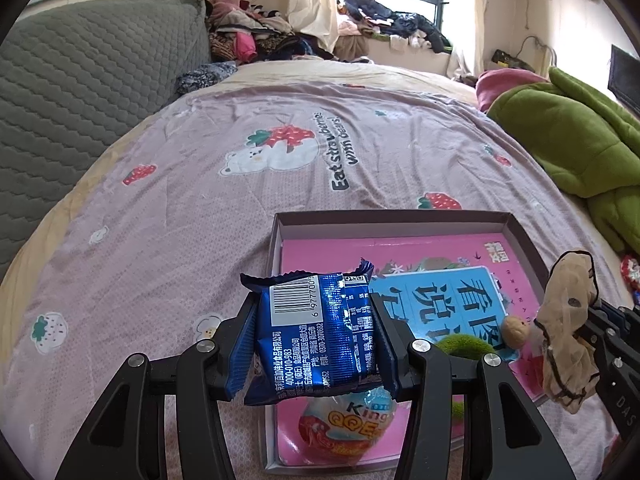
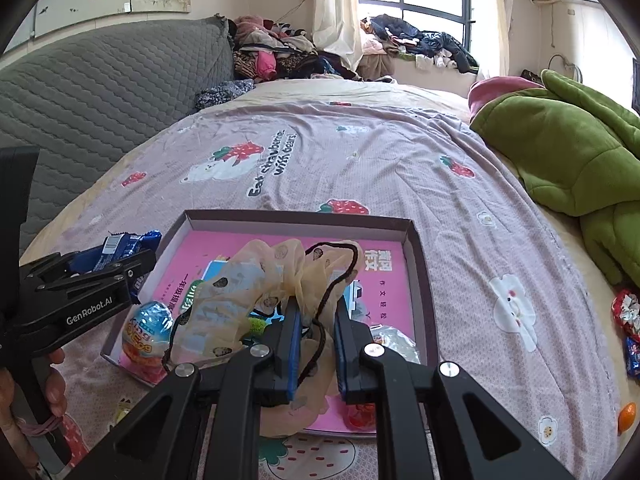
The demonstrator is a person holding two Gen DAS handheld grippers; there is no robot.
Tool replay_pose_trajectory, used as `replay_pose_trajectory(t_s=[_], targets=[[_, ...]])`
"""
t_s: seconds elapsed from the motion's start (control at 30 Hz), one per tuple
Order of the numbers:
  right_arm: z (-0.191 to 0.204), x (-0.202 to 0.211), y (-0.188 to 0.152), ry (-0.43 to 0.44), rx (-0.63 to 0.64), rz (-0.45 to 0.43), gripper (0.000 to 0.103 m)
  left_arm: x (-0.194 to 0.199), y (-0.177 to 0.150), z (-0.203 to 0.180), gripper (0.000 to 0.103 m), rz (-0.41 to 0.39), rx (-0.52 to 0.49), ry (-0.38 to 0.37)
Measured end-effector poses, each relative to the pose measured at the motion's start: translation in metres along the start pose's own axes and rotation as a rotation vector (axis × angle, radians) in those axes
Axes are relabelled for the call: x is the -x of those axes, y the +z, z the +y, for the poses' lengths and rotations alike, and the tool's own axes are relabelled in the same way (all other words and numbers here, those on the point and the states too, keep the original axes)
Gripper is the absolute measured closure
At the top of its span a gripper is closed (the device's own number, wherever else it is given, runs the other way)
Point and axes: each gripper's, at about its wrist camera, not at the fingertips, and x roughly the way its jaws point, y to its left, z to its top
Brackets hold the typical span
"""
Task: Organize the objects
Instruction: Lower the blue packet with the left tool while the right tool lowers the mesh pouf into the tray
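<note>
My left gripper is shut on a blue foil snack packet and holds it above the near left corner of a shallow cardboard box lid. My right gripper is shut on a sheer beige stocking with dark trim, held over the same box; the stocking shows at the right of the left wrist view. In the box lie a pink book, a Kinder egg, a small walnut-like ball and a green fuzzy item.
The box sits on a bed with a pink strawberry-bear sheet. A green blanket lies at the right, a grey quilted headboard at the left, clothes piles at the back. Small wrapped snacks lie at the bed's right edge.
</note>
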Motion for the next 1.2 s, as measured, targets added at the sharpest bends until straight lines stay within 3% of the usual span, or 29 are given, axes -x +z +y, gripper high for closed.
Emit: replay_pose_trajectory(t_s=[0.8,1.2], targets=[[0.012,-0.038,-0.017,-0.037,0.03,0.079,0.087,-0.043,0.004,-0.002,0.05,0.104,0.008,0.005],[0.014,-0.045,-0.024,-0.048,0.034,0.129,0.067,-0.06,-0.008,-0.002,0.049,0.154,0.016,0.002]])
